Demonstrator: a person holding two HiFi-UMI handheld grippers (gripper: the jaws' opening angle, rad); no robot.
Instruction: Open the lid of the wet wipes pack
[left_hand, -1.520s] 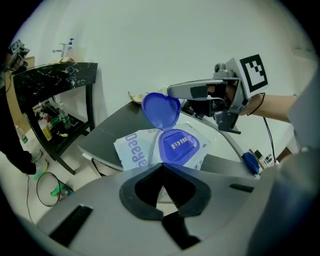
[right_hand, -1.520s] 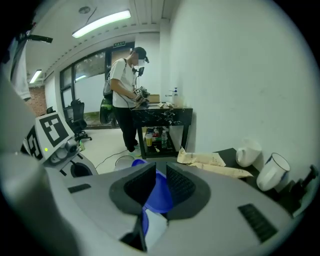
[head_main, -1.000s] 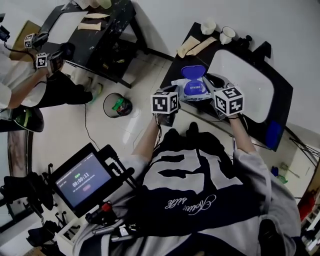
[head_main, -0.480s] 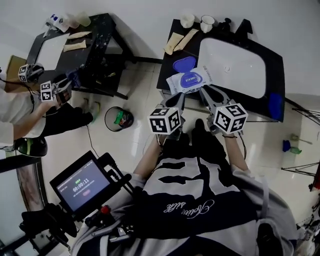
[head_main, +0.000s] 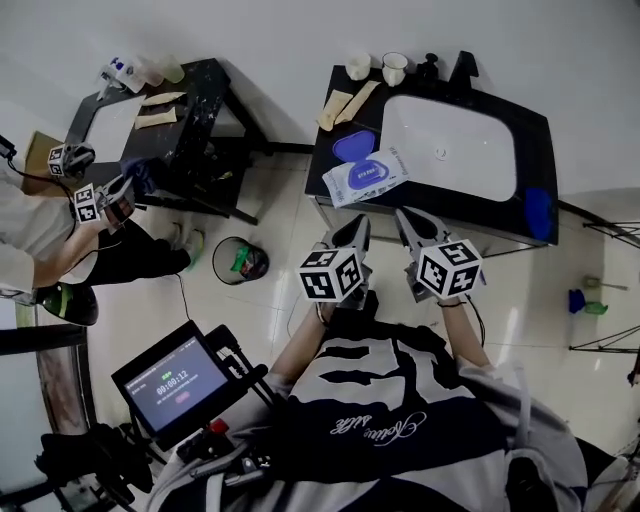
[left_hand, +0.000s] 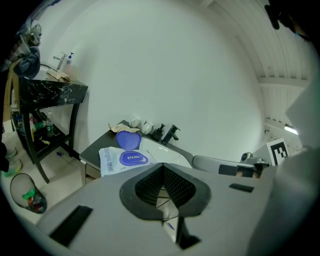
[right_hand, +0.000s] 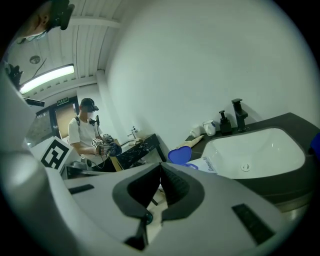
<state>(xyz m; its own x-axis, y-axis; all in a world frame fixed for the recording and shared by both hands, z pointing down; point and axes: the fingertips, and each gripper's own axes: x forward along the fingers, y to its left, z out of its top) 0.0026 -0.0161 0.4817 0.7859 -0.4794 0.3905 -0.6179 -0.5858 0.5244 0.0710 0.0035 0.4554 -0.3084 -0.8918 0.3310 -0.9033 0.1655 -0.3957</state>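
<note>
Already open, wipes pack (head_main: 365, 178) near counter (head_main: 478, 206) front edge.

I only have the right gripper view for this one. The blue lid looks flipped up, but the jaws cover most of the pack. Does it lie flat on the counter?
Observer: Yes; the head view shows the wet wipes pack flat near the counter's front left corner, its lid folded back open.
Operator: Is the left gripper on it?
Observer: No, the left gripper hangs over the floor, short of the counter.
Operator: Holding anything?
Observer: Its own view shows the jaws together, nothing between them.
</note>
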